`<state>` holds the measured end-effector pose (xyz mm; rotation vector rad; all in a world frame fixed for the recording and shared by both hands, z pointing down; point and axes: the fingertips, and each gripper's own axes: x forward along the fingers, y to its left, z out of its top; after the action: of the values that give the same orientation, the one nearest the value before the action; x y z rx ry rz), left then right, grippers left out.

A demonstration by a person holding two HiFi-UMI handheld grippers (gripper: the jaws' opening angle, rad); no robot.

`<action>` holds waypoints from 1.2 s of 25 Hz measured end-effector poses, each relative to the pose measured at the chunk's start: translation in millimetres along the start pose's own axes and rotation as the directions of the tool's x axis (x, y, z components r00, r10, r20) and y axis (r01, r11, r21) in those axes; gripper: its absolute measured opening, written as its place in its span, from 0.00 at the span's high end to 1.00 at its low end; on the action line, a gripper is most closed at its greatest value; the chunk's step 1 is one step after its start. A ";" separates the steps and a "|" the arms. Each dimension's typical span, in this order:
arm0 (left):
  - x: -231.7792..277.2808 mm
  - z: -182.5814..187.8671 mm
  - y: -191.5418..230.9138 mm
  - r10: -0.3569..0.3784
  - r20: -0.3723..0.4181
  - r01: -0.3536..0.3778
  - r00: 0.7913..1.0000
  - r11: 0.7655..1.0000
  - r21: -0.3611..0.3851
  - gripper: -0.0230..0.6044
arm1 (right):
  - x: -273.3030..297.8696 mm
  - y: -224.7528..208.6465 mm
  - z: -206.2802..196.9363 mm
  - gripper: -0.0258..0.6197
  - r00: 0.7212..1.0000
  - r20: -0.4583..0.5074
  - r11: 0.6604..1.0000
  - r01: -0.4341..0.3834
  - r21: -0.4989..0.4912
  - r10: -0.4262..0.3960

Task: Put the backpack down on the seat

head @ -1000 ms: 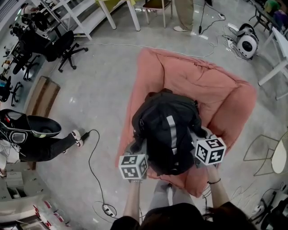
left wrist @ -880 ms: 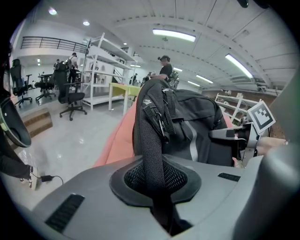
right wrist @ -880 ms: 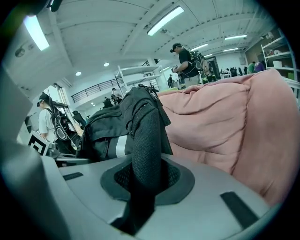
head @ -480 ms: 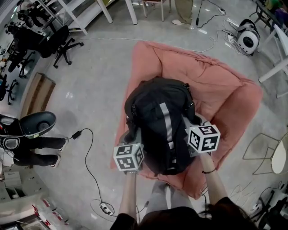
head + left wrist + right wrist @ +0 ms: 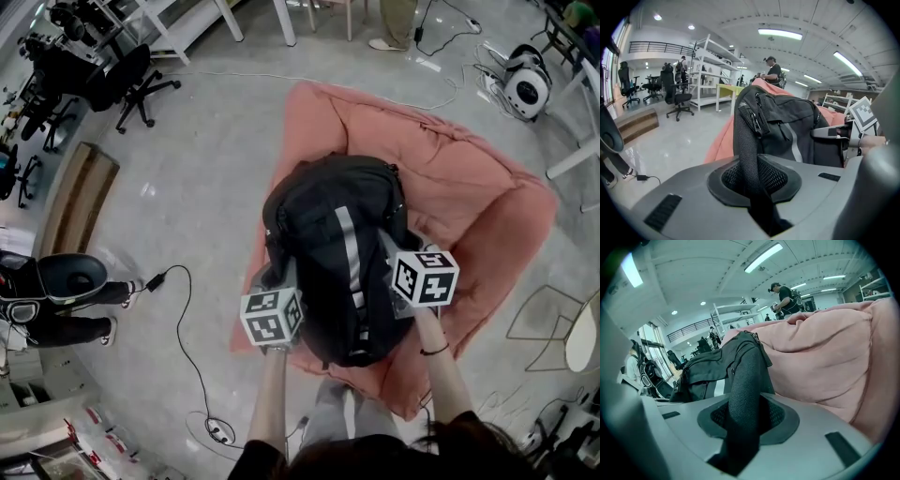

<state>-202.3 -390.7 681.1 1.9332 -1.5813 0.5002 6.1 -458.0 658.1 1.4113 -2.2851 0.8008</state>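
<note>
A black backpack (image 5: 337, 253) with a grey stripe lies on the front of the pink beanbag seat (image 5: 450, 178). My left gripper (image 5: 278, 274) is at its left side, shut on a thin black webbing strap (image 5: 749, 154) that runs up to the backpack (image 5: 787, 126). At its right side, my right gripper (image 5: 394, 251) has a padded shoulder strap (image 5: 743, 394) between its jaws. These jaws have just been opening, and the strap still fills the gap. In the right gripper view the backpack (image 5: 708, 366) leans against the pink cushion (image 5: 825, 357).
Around the seat is grey floor with a black cable (image 5: 192, 328) at the left. A seated person (image 5: 56, 291) is at the far left, office chairs (image 5: 131, 80) at the upper left, a white machine (image 5: 525, 80) at the upper right and a wire chair (image 5: 544, 319) at the right.
Both grippers and the backpack have moved forward over the seat and come lower. The person at the left has shifted.
</note>
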 end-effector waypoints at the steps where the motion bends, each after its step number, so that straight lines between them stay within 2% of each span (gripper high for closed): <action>1: 1.0 -0.6 0.7 -0.001 -0.002 0.001 1.000 1.000 -0.005 0.89 | 1.5 -0.6 -0.3 0.80 1.000 -0.001 1.000 0.001 0.003 -0.001; 5: 4.2 -1.8 3.9 0.005 -0.009 -0.005 1.000 0.999 -0.048 0.87 | 4.7 -1.7 -0.7 0.77 1.000 0.002 1.000 -0.001 0.025 0.001; 11: 6.3 -1.2 3.4 0.016 -0.006 -0.016 1.000 0.999 -0.049 0.80 | 5.4 -0.3 2.0 0.73 1.000 0.021 0.999 0.001 0.034 -0.002; 15: 7.5 -0.2 -2.4 0.013 0.005 -0.013 1.000 0.998 -0.061 0.68 | 2.1 0.0 3.5 0.68 0.999 0.049 0.999 0.014 0.053 -0.016; 20: 1.6 -1.1 -0.1 0.044 0.010 -0.043 0.999 0.996 -0.079 0.53 | -1.4 -4.1 4.7 0.61 0.996 0.067 0.996 0.052 0.079 -0.057; 24: -4.5 -3.5 1.3 0.060 0.008 -0.059 0.998 0.995 -0.083 0.53 | -5.4 -3.1 6.6 0.61 0.996 0.077 0.996 0.041 0.075 -0.047; 28: -19.6 8.0 3.1 0.065 0.053 -0.061 0.997 0.996 -0.069 0.53 | -18.3 1.2 17.9 0.61 0.992 0.124 0.995 0.025 0.093 -0.036; 30: -28.9 14.4 2.8 0.066 0.070 -0.063 0.995 0.997 -0.046 0.55 | -28.0 3.3 24.1 0.61 0.989 0.141 0.997 0.032 0.071 -0.042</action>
<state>-212.6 -378.6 652.8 1.8913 -1.6902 0.4230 15.9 -452.2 622.9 1.5836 -2.3489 0.7979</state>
